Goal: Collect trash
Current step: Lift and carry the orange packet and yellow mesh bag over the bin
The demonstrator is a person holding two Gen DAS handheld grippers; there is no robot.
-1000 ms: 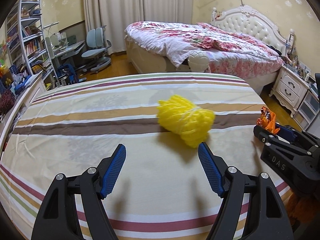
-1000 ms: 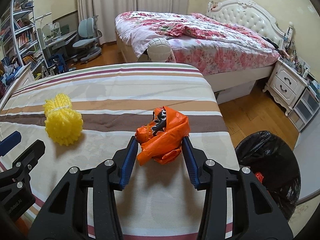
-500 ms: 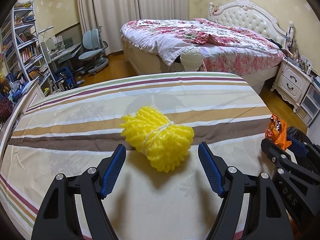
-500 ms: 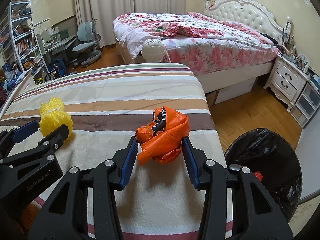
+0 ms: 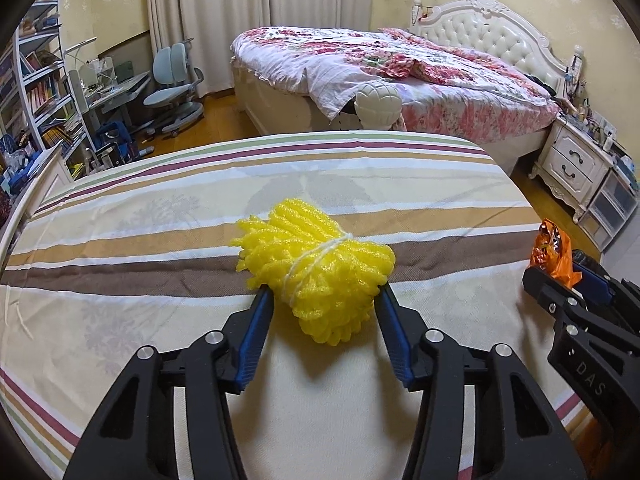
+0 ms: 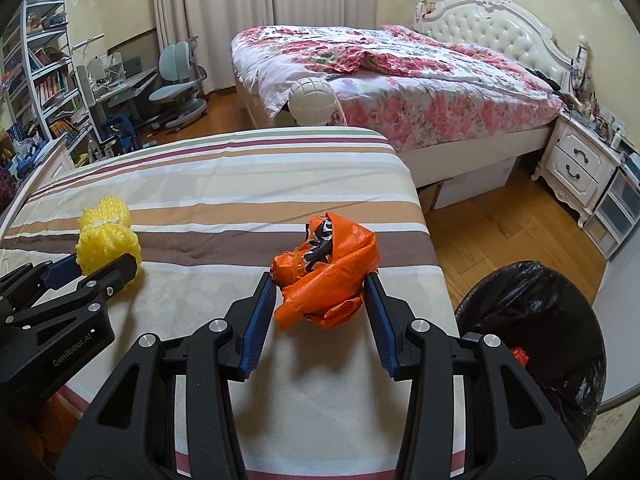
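A yellow foam-net bundle (image 5: pixel 316 264) tied with white string lies on the striped bedspread (image 5: pixel 140 240). My left gripper (image 5: pixel 324 296) straddles its near end; the jaws are closing, and both blue pads touch the bundle's sides. From the right wrist view the same bundle (image 6: pixel 106 240) sits at the left with the left gripper (image 6: pixel 100 270) on it. My right gripper (image 6: pixel 320 280) is shut on a crumpled orange plastic bag (image 6: pixel 332 272), held just above the bedspread near its right edge. The left wrist view catches the bag (image 5: pixel 550 248) at its right margin.
A bin lined with a black bag (image 6: pixel 532 320) stands on the wooden floor, right of the striped bed, with something red inside. Beyond are a floral bed (image 6: pixel 380 64), a white nightstand (image 6: pixel 576 168), and a desk with chair and bookshelves (image 6: pixel 120 84) at the left.
My left gripper has moved forward over the yellow bundle, and its jaws have narrowed from wide open until they touch it. The right gripper has kept still, holding the orange bag.
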